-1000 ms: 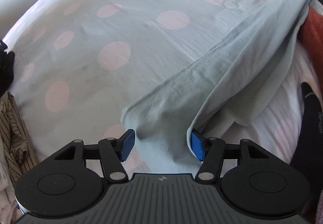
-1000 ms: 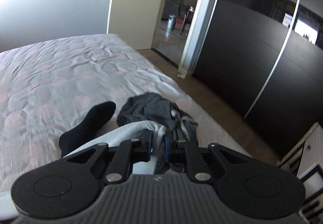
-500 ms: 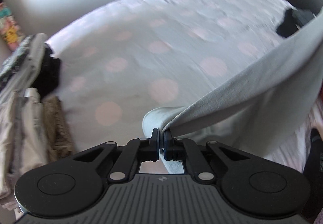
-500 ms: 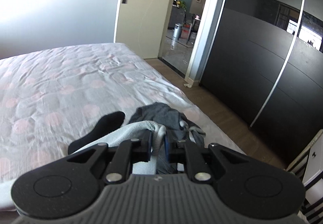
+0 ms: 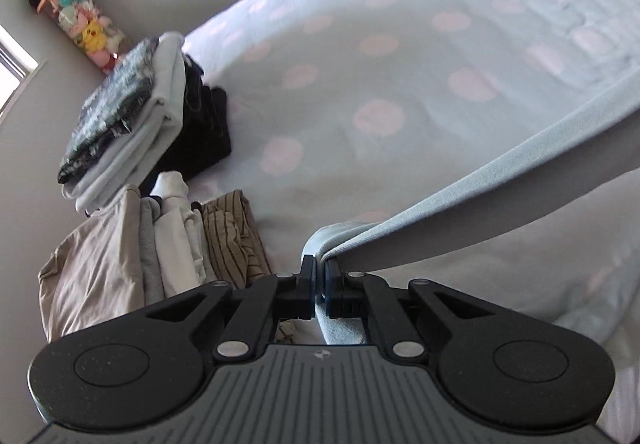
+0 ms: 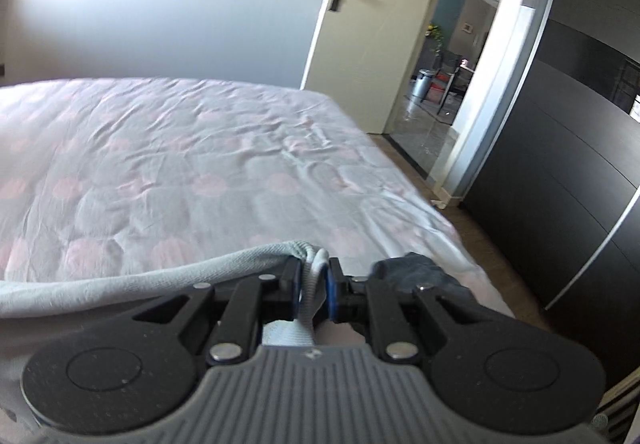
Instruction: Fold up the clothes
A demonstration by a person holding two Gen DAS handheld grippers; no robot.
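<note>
The pale blue garment [image 5: 472, 199] hangs stretched above the dotted bed cover [image 5: 360, 55], one edge pinched in the closed left gripper [image 5: 319, 286] and the other edge in the closed right gripper [image 6: 313, 294], near folded clothes piles [image 5: 160, 236].

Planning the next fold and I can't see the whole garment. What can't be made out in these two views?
- Garment type and lower part: left view, cut off by the right edge and hidden behind the left hand-held gripper.
- Its middle span: right view, runs off the left edge.
- Dark clothes: mostly hidden by the right hand-held gripper.
- Folded stacks: blurred, items not countable.
</note>
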